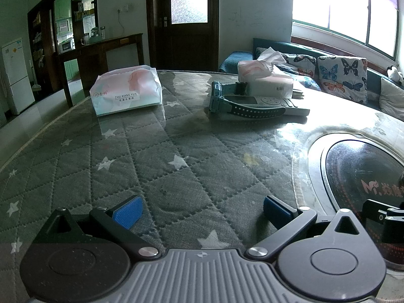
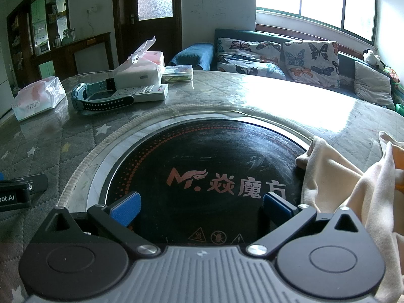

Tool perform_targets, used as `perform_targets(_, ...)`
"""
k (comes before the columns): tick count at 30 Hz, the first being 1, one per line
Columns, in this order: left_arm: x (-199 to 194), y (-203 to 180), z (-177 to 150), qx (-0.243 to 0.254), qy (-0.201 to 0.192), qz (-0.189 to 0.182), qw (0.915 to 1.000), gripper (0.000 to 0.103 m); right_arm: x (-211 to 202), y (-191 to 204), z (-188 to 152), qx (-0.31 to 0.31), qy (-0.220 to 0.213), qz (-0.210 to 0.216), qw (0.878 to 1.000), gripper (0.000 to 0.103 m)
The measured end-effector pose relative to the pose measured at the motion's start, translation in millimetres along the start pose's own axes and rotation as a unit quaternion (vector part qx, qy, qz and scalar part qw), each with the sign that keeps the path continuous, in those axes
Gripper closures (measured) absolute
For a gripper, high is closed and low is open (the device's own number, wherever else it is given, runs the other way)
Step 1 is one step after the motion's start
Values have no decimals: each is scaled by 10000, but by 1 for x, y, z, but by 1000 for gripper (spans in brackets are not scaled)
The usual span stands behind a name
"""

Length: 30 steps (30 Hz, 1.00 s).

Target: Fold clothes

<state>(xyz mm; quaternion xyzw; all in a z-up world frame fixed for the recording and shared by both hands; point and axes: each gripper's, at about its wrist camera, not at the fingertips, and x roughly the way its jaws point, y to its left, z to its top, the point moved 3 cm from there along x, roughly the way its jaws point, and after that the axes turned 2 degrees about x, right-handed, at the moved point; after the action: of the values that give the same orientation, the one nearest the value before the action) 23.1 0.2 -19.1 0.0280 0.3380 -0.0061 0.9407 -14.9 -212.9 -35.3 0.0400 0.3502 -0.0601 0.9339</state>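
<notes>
The round table (image 1: 176, 136), under its grey quilted star-print cover and a clear sheet, takes up nearly everything, and set into its middle is the black induction cooktop (image 2: 202, 156) with the orange logo. As for the folding, I'd say it hasn't started: the only clothing I can make out is a cream-coloured garment (image 2: 348, 184) lying in a rumpled heap at the near right, its left edge spilling over the rim of the cooktop, with a bit of orange showing at the far right edge. No neat fold or flat spread panel shows anywhere, so the whole job looks left to do: pull it flat, then fold.

Across the far side sit a sealed tissue pack (image 1: 127, 92) to the left, an open tissue pack (image 2: 140, 69) with a sheet sticking up, a grey remote control (image 2: 144, 93), a strapped watch (image 2: 101, 101) lying against the remote, and a small clear plastic box (image 2: 178, 73) further back.

The right gripper (image 2: 201, 208) hangs low over the near part of the cooktop with its blue pads set wide apart and nothing between them; the garment lies just beside its right finger, but I can't tell whether they touch. The left gripper (image 1: 201, 210) is further left, over bare quilted cover near the cooktop's rim, its fingers likewise spread wide, gripping nothing and well apart from the garment.
</notes>
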Motion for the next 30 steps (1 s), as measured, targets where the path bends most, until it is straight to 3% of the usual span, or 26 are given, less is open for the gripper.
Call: perform_targets(30, -3, 0, -1, 8, 12, -44, 10000, 0, -7, 4, -3, -125, 65, 166, 9998, 0)
